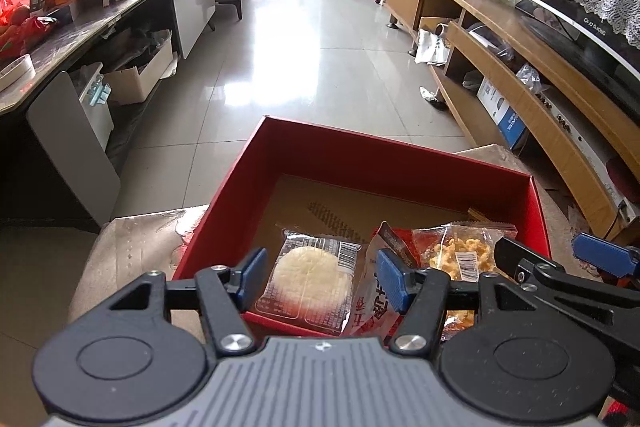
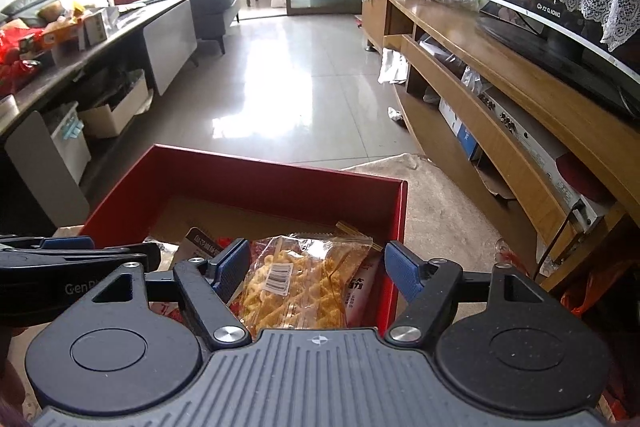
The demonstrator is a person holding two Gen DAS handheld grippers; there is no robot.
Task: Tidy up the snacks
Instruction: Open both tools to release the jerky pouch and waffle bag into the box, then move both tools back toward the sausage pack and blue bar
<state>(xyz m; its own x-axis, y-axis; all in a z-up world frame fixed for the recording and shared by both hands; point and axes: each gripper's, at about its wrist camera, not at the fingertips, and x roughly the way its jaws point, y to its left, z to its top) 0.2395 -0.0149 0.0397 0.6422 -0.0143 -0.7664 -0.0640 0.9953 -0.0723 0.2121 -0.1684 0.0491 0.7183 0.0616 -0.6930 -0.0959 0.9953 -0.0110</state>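
A red box (image 1: 332, 155) with a cardboard floor holds several snack packets. In the left wrist view my left gripper (image 1: 322, 273) hangs open over a clear packet with a round white rice cracker (image 1: 312, 275); neither pad touches it. A red-and-white packet (image 1: 380, 303) lies beside it, then a bag of yellow crisps (image 1: 460, 251). My right gripper (image 1: 560, 255) shows at the right edge. In the right wrist view the right gripper (image 2: 316, 267) stands open above the yellow crisps bag (image 2: 296, 283), inside the red box (image 2: 248, 171). The left gripper (image 2: 104, 249) reaches in from the left.
The box rests on a beige cloth-covered surface (image 2: 440, 211). A wooden TV cabinet (image 2: 500, 99) with a television runs along the right. A dark low table (image 1: 100, 19) piled with boxes and bags stands at the left, with glossy tiled floor (image 1: 304, 67) between them.
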